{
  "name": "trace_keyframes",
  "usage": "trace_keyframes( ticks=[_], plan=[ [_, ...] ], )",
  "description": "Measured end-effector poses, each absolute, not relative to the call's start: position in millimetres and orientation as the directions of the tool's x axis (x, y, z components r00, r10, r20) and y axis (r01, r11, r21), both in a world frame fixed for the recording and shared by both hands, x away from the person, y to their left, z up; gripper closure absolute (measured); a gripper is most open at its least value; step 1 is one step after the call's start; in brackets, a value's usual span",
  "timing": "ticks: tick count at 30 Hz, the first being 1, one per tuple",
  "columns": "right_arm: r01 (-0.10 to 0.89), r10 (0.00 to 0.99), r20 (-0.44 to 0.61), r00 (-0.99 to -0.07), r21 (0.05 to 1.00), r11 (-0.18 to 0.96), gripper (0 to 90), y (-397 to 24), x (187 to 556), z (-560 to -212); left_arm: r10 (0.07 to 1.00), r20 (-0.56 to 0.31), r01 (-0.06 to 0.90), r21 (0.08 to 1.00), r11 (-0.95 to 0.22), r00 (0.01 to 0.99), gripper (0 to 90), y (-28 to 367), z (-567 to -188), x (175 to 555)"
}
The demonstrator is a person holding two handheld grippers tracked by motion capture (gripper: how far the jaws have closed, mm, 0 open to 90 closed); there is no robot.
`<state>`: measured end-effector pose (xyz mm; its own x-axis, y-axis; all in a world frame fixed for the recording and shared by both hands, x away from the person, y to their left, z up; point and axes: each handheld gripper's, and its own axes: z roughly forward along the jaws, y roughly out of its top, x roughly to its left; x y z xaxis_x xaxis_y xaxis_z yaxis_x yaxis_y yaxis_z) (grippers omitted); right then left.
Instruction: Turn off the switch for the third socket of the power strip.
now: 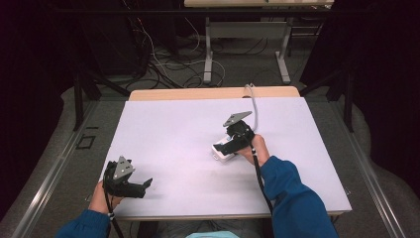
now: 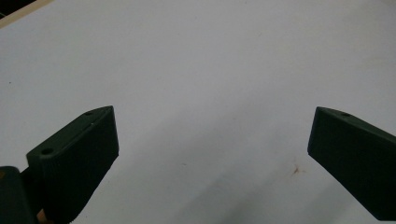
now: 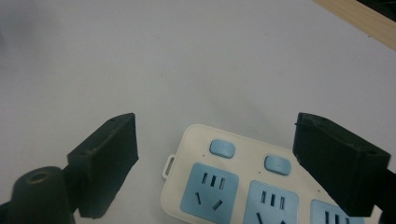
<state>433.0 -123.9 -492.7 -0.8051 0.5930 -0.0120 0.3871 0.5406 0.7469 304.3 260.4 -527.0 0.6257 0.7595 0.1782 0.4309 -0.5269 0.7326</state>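
Note:
A white power strip with blue sockets and blue switch buttons lies flat on the white table top. In the high view its end pokes out from under my right gripper. That gripper is open, its jaws wide apart above the strip's end, nothing held between them. A grey cable runs from the strip area toward the table's far edge. My left gripper rests near the front left corner, open, over bare table.
The table's wooden far edge shows beyond the white sheet. Cables and another table's legs stand on the floor behind. A small brown mark sits on the sheet near my left gripper.

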Motion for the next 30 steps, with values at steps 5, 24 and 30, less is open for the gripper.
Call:
trace_keyframes(
  ticks=[5, 24, 30],
  plan=[
    [0.387, 0.592, -0.003, -0.806, 0.754, 0.531, 5.0, -127.9, 427.5, -488.9, 0.761, 0.168, 0.437, 0.733, -0.521, 0.627, 1.7, 260.1, -527.2, 303.8],
    [0.386, 0.616, -0.010, -0.788, 0.770, 0.508, 0.0, -153.1, 413.2, -480.8, 0.762, 0.169, 0.438, 0.732, -0.521, 0.625, 1.6, 260.3, -527.0, 303.4],
    [0.386, 0.634, -0.020, -0.773, 0.779, 0.495, 0.0, -164.1, 405.9, -478.9, 0.762, 0.171, 0.437, 0.733, -0.522, 0.625, 1.7, 260.0, -527.2, 303.9]
  ],
)
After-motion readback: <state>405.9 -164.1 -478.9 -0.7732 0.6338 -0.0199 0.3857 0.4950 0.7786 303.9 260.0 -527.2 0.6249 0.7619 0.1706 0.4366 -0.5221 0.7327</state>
